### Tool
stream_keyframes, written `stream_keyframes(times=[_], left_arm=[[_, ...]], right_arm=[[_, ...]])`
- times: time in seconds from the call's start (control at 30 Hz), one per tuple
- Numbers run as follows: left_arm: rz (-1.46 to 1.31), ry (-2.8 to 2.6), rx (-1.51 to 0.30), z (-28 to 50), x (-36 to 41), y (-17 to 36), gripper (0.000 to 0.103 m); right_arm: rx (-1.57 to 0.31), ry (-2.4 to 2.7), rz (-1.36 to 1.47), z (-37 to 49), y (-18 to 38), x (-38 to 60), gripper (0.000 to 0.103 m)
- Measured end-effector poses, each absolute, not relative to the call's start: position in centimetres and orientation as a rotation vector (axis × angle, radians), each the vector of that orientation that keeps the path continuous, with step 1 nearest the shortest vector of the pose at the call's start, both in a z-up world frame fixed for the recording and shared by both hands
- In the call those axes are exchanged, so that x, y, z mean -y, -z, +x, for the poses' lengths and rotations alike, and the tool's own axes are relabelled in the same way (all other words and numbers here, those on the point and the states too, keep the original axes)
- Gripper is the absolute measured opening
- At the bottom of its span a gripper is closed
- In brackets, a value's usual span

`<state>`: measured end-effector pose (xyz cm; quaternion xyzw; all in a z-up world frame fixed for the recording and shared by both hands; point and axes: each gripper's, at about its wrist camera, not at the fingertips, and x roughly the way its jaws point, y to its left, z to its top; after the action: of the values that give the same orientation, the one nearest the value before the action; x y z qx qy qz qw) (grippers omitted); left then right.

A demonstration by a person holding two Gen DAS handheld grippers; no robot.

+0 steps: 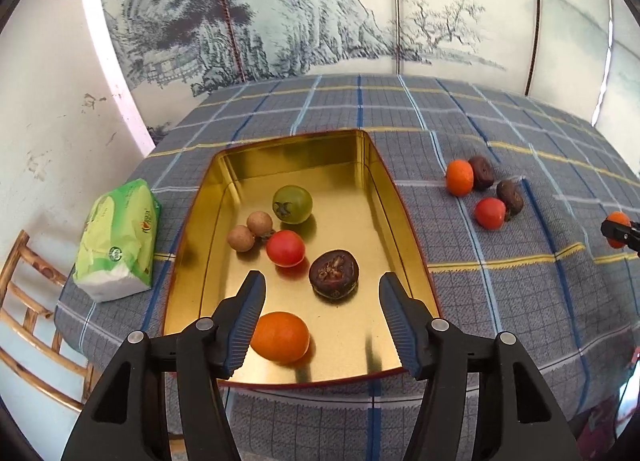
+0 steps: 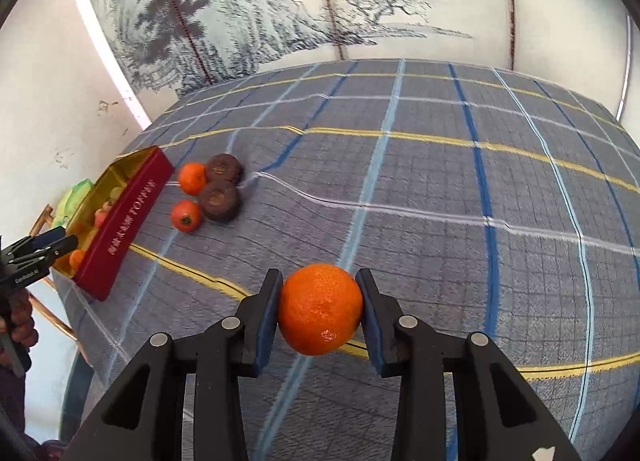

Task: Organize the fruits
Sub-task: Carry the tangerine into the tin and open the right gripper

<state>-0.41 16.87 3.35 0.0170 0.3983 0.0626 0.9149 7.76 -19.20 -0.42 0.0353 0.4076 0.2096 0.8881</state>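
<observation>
Left fingers (image 1: 256,301) spread over the orange (image 1: 280,336) in the gold tin (image 1: 372,165); right fingers (image 2: 366,321) pinch a mandarin (image 2: 320,309).

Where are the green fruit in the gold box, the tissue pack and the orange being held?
green fruit (image 1: 293,204), left wrist view, its middle.
tissue pack (image 1: 118,237), left wrist view, green wrapper.
held orange (image 2: 320,309), right wrist view, its front.

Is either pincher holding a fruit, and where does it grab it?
The right gripper holds an orange, pads pressing its two opposite sides. The left gripper is open over the gold tray and holds nothing.
</observation>
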Motion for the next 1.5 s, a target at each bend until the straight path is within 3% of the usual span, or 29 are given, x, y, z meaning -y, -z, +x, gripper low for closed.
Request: stream_keyframes(times=[0.6, 0.93, 1.5], left_arm=[[-0.070, -0.178, -0.778, -4.0, -20.8, -4.4, 0.060], [-0.077, -0.222, -0.776, -4.3, -22.3, -4.4, 0.062], [-0.029, -0.307, -0.762, -4.0, -23.7, -3.9, 0.068]], right_arm=[[-0.781, -0.852, -0.084, 8.8, -5.9, -0.3, 0.034], [-0.836, -0.914, -0.223, 11.8, -3.9, -10.1, 0.034], [-0.912, -0.854, -0.273, 14.8, -0.6, -13.3, 0.034]])
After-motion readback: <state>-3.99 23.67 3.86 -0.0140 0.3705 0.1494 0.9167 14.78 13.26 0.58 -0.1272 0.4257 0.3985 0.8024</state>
